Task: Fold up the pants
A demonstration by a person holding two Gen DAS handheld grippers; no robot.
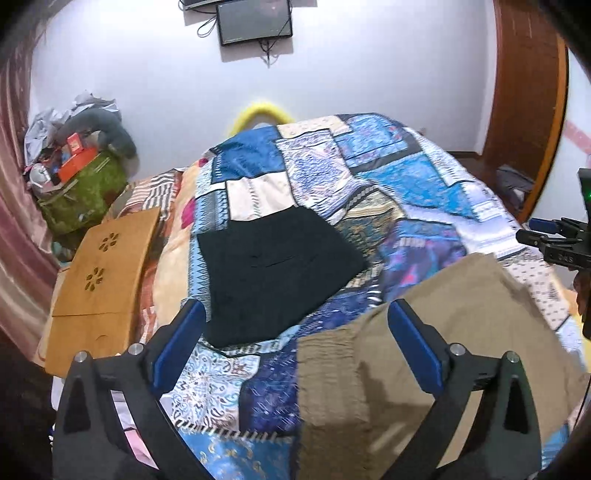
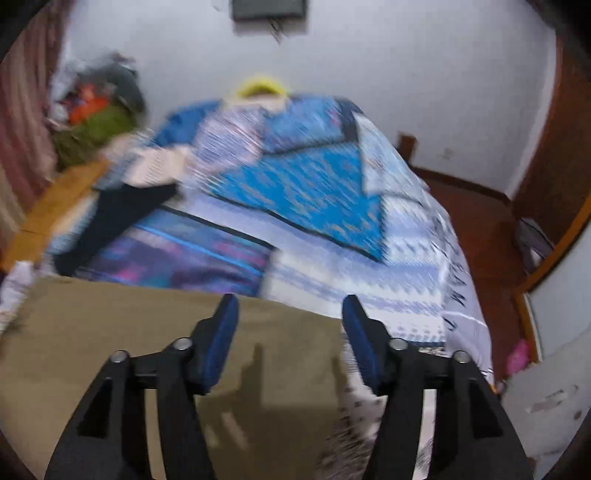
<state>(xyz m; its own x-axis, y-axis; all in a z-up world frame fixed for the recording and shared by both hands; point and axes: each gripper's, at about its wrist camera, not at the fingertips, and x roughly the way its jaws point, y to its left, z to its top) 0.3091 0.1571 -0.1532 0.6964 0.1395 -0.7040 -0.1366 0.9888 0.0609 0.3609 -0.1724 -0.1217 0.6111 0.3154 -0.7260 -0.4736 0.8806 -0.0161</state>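
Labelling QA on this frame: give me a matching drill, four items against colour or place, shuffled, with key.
Items:
1. khaki pants
2. black garment
3. wooden lap table
4. monitor

Descriptions:
A. on the wall above the bed
B. flat on the quilt, beyond the left fingers
C. tan, nearest both grippers
D. at the bed's left edge, flower cut-outs

Pairs: 1-C, 2-B, 3-D, 4-A

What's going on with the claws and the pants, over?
Both claws open: left claw, right claw. Tan pants flat on quilt, ungrabbed. Black garment lies beside, clear.
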